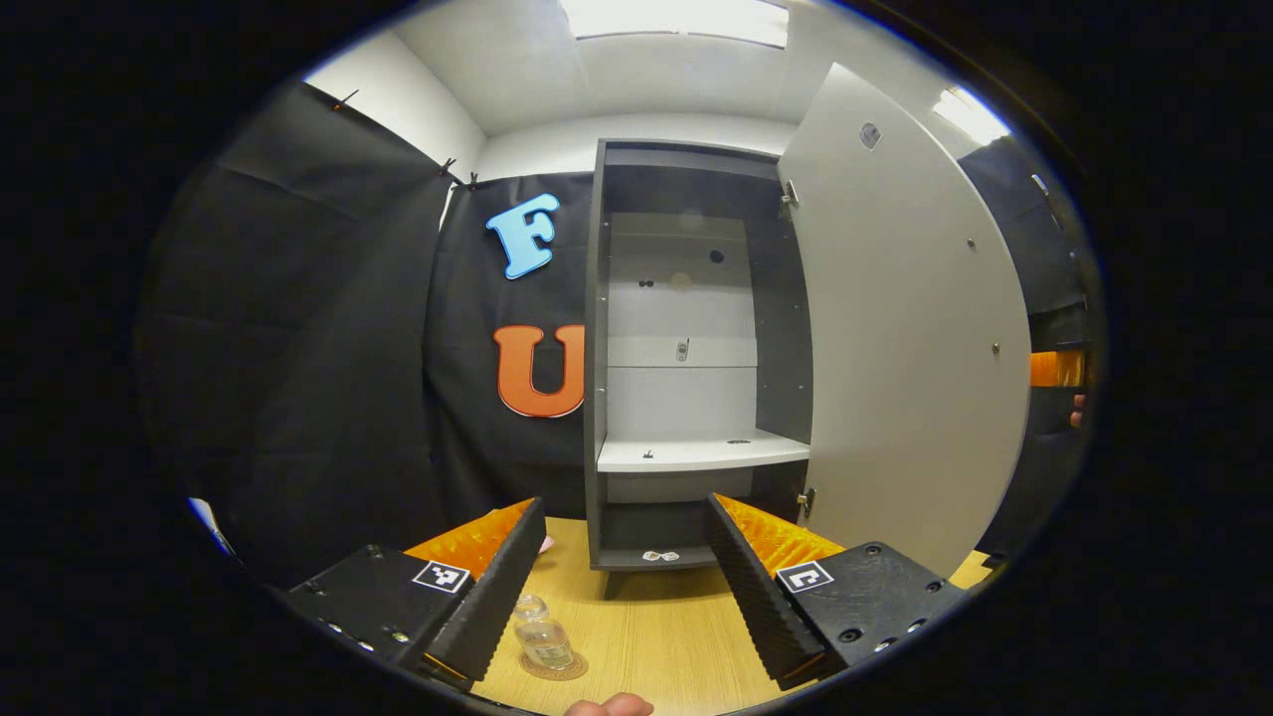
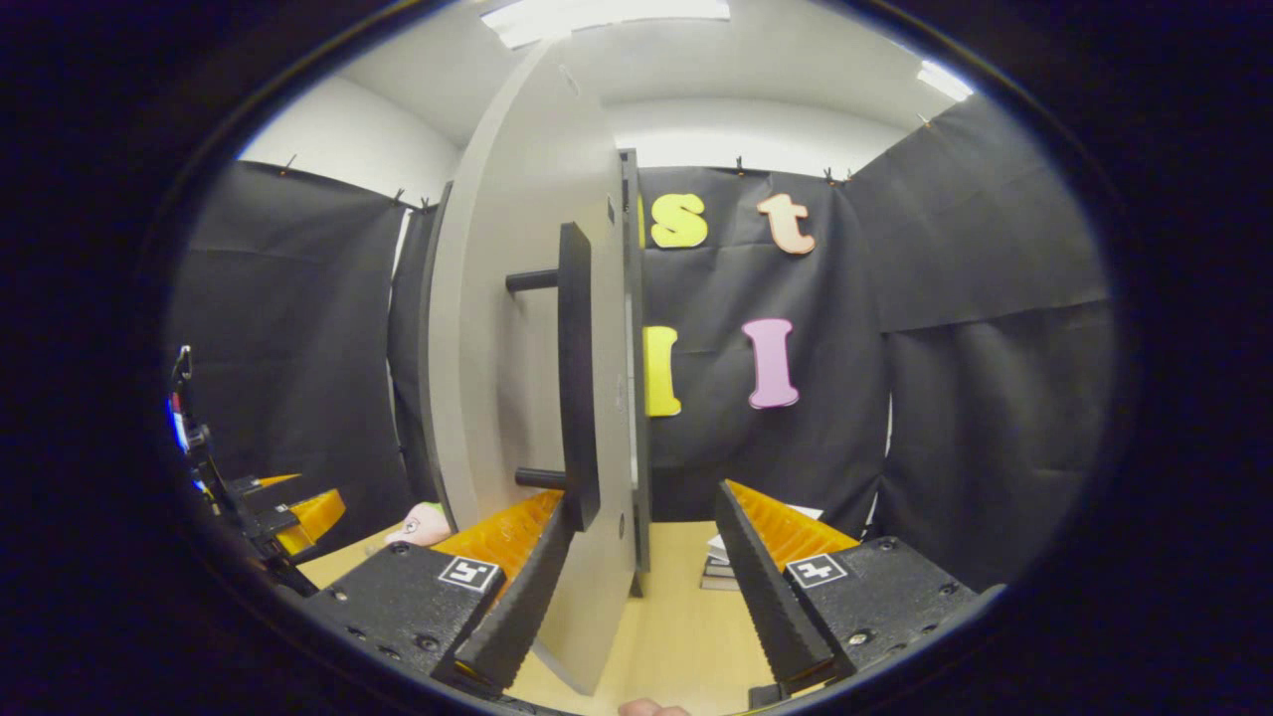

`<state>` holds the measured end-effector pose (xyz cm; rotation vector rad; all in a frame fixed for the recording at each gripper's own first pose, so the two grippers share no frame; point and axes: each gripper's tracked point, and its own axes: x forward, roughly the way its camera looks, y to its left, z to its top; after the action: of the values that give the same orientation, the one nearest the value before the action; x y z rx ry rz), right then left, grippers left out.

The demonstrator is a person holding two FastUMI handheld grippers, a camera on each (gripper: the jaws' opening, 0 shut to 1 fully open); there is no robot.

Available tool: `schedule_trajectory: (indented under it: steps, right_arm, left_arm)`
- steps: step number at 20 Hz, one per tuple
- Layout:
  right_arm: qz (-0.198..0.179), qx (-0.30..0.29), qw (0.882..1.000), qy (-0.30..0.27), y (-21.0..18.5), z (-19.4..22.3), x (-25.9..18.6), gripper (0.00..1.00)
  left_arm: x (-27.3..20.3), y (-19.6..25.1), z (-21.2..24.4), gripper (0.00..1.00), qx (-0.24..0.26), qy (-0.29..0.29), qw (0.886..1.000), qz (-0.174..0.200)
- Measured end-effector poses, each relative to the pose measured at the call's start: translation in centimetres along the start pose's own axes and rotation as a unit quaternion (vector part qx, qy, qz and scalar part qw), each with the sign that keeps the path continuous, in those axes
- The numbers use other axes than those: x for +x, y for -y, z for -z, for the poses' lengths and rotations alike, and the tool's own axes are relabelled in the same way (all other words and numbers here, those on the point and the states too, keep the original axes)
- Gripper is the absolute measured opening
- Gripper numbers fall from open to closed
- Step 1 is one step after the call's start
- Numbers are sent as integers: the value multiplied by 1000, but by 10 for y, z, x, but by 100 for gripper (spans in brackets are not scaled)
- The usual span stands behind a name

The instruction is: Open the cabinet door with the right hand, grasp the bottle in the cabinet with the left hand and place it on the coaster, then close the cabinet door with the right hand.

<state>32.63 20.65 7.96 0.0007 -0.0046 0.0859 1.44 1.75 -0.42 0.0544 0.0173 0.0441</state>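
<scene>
The dark grey cabinet [image 1: 597, 398] stands with its pale door [image 1: 895, 348] swung wide to the right, and a white shelf [image 1: 696, 452] shows inside. A small clear bottle [image 1: 542, 634] stands upright on a round coaster [image 1: 572, 668] on the wooden table, low and just inside the left finger of my open left gripper [image 1: 625, 502]. In the right gripper view the door [image 2: 497, 328] is seen nearly edge-on. Its black bar handle [image 2: 577, 378] ends by the left fingertip of my open right gripper [image 2: 641, 497], and the door's edge lies between the fingers.
The wooden table [image 1: 656, 626] runs up to the cabinet's foot. A pink soft thing [image 2: 423, 524] lies left of the door, and a small stack of books [image 2: 721, 567] lies behind it. The left gripper [image 2: 278, 517] shows at the far left of the right gripper view.
</scene>
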Motion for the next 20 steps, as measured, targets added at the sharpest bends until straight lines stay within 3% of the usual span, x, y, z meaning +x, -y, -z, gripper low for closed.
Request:
schedule_trajectory:
  steps: [15, 18, 20]
  right_arm:
    - [-81, -65, 995, 12, -142, 0, 57, 90]
    - [-72, -104, 991, 42, -174, -7, 82, 92]
    - [-46, -136, 987, 69, -192, -9, 104, 93]
  left_arm:
    - [-17, -46, 25, 96, 8, -25, 1000, 8]
    - [-15, -61, 25, 96, 5, -24, 1000, 3]
    - [-13, -66, 27, 96, 0, -26, 1000, 3]
